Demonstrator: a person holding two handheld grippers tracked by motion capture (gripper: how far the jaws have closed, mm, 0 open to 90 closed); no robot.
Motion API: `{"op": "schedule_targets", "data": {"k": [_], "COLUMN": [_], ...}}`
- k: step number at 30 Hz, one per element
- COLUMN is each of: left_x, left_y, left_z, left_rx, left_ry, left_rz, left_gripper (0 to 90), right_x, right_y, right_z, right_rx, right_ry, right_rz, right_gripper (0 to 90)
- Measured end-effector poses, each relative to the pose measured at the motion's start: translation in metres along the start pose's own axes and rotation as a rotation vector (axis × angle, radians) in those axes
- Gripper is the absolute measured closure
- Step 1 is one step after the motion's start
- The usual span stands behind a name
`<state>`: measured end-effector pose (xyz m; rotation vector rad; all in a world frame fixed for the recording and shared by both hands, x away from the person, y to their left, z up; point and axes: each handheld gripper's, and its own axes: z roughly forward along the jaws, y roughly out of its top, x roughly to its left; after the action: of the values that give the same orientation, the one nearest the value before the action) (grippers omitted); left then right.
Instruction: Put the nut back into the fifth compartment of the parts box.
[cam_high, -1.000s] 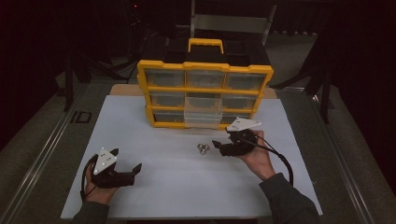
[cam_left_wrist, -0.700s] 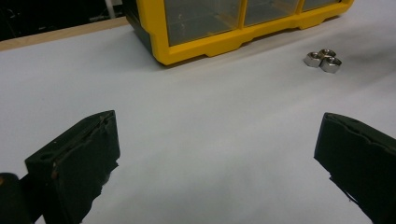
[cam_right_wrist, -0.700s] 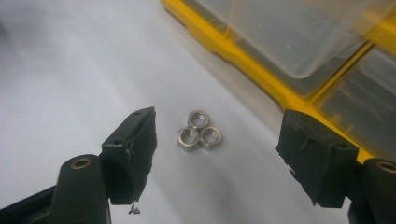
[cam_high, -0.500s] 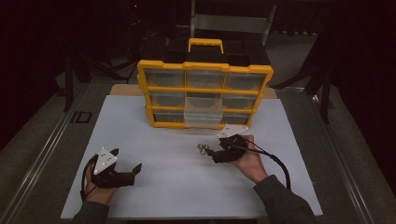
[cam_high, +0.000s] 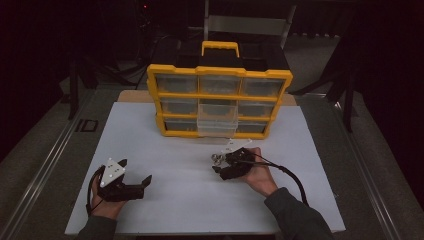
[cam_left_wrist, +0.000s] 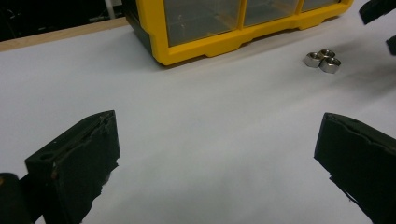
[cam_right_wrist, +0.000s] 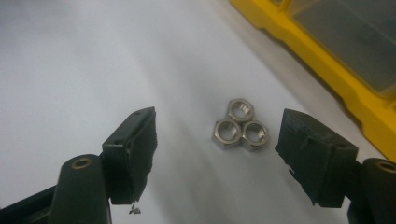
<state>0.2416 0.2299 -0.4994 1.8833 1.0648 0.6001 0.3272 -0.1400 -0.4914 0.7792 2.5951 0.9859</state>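
Steel nuts: three hex nuts (cam_right_wrist: 240, 126) lie touching one another in a tight cluster on the white sheet, just in front of the yellow organizer (cam_high: 220, 100).
Right gripper: my right gripper (cam_high: 222, 164) is tipped down over the cluster, jaws spread apart with the nuts between them and touching neither jaw in the right gripper view; nothing is clamped.
Left gripper: my left gripper (cam_high: 142, 182) sits low on the sheet, well in front of the organizer and off toward its left end, jaws wide apart and empty.
Done so far: I judge the approach to be made and no more than that; all three nuts rest on the sheet, none lifted.
Left to do: closing on a nut, raising it and carrying it, most likely to the clear drawer (cam_high: 217, 122) that stands pulled out of the organizer's front. I cannot tell what that drawer holds.
Surface: white sheet (cam_high: 165, 150), smooth and matte, laid over a wooden board (cam_high: 131, 96) whose edge shows beside and behind the organizer.
Room: dark behind the organizer; a black case stands close behind it, and beyond that I make out only faint frames and stands.
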Motion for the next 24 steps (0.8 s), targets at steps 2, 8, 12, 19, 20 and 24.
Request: {"op": "schedule_targets", "data": {"k": [2,8,12,19,20,24], "left_x": [0.0,0.0,0.0,0.0,0.0,0.0], "left_y": [0.0,0.0,0.0,0.0,0.0,0.0], "left_z": [0.0,0.0,0.0,0.0,0.0,0.0], "left_rx": [-0.001,-0.002,-0.002,0.0,0.0,0.001], "left_ry": [0.001,-0.001,-0.001,-0.001,0.0,0.0], "left_rz": [0.0,-0.001,-0.001,-0.001,0.0,-0.001], "left_gripper": [0.6,0.6,0.6,0.6,0.6,0.6], "right_x": [0.001,0.002,0.004,0.003,0.003,0.005], "right_y": [-0.001,-0.003,-0.004,-0.006,-0.006,-0.006], "right_z": [0.005,0.02,0.029,0.039,0.04,0.043], "right_rx": [0.019,0.05,0.065,0.091,0.094,0.101], "right_ry": [0.002,0.014,0.017,0.024,0.025,0.024], "right_rz": [-0.002,-0.026,-0.038,-0.03,-0.038,-0.047], "right_gripper": [28.2,28.2,28.2,28.2,28.2,28.4]}}
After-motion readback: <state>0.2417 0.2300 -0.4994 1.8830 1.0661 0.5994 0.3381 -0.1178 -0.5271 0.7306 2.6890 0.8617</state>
